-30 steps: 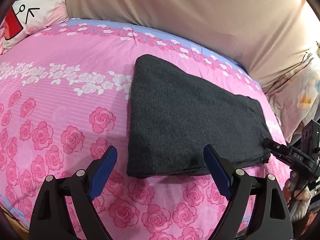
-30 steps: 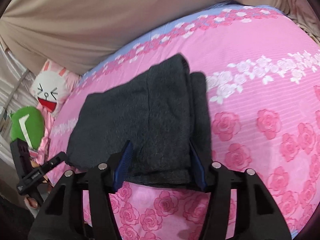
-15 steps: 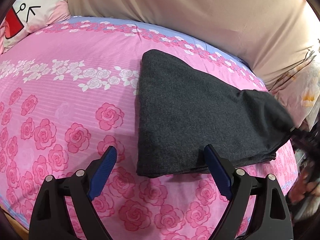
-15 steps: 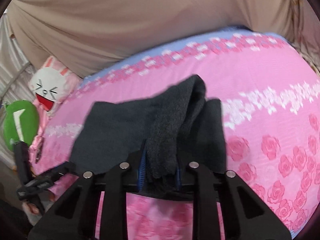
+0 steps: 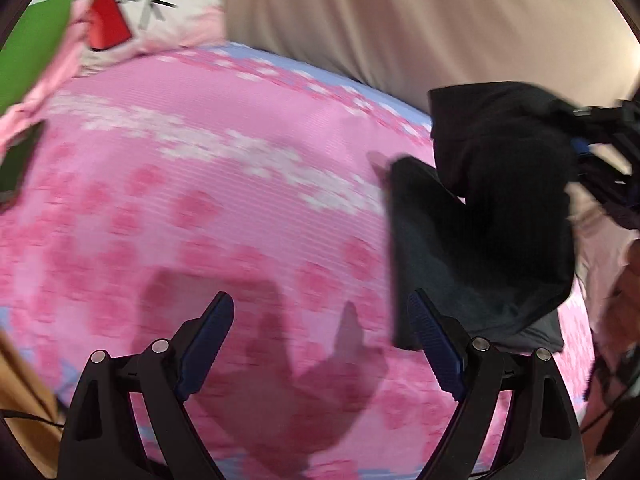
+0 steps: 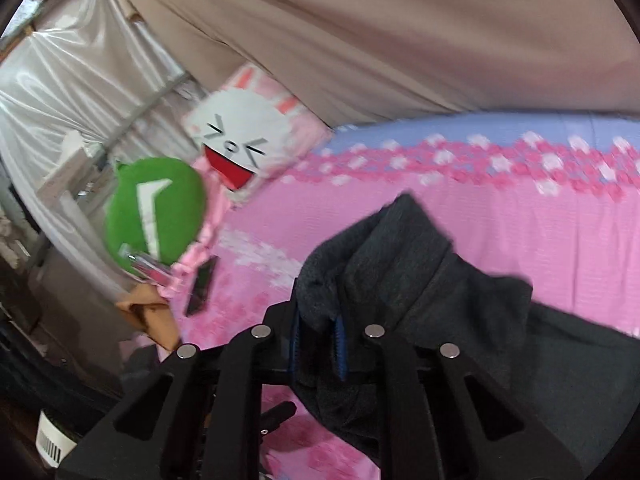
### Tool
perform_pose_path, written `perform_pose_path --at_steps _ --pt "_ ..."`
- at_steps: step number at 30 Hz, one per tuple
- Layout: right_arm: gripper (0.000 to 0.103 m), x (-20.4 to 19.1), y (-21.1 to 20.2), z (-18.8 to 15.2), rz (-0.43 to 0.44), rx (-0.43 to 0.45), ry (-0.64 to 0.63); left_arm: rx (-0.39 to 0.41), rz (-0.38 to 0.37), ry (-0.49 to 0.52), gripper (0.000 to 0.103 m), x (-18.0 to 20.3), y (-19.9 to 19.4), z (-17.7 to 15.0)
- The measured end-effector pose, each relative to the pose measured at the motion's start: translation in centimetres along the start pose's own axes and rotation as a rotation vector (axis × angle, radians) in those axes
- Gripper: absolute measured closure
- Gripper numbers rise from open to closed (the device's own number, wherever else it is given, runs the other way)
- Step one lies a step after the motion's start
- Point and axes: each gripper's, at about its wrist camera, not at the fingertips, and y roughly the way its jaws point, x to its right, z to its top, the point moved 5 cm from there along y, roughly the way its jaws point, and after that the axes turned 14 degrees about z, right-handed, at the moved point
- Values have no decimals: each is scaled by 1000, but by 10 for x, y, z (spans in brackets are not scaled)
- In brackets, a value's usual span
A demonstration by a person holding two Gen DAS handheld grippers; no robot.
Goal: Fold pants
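Fingers (image 5: pixel 208 336) of the left gripper (image 5: pixel 320 344) are standing spread and empty over the pink bed (image 5: pixel 200 200), just left of the dark pants (image 5: pixel 480 248). Right of that, the right gripper (image 6: pixel 318 344) is closing, already pinching a bunched edge of the pants and raising it. Being soft, thick and limp, the pants are sagging; taking hold by an edge or corner suits them best

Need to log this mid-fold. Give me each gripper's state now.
Left gripper: open, nothing between its fingers.
Right gripper: closing, fingers pinching the dark grey pants, lifting one end.
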Motion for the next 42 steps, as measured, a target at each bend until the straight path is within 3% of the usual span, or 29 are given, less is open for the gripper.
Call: perform_pose_path --at_steps 2,4,8,10,12,16,18,19,20,22,24,28,39,42 --pt "91 -8 -36 11 4 73 -27 15 19 -27 17 -13 -5 5" --pt "91 2 -95 6 -77 171 -31 19 6 -48 17 -15 -7 9" --pt "90 74 -181 -54 -361 253 90 -4 -78 -22 17 15 -2 13" --pt "86 139 -204 -111 -540 191 227 -21 -114 19 17 41 4 11" --pt "86 178 -220 -153 -712 150 312 -43 -138 60 17 65 12 8" --pt "83 171 -243 -155 -616 258 322 -78 -157 132 17 113 18 -2" --pt "68 164 -238 -139 -618 253 263 -78 -162 165 17 130 16 -7" --pt "47 163 -234 -132 -613 243 246 -76 -160 178 17 136 16 -10" --pt "33 163 -227 -127 -609 230 232 -75 -154 194 17 141 17 -13" --pt "33 174 -205 -127 -612 161 209 -63 -104 222 17 150 21 -17" --pt "43 184 -187 -137 -608 108 223 -51 -49 250 17 154 25 -20" --pt "39 176 -176 -149 -658 88 182 -58 4 274 16 155 35 -23" --pt "25 180 -194 -171 -572 130 312 -77 -23 253 16 148 39 -23" --pt "19 175 -196 -175 -530 128 317 -97 -85 226 16 141 36 -23"
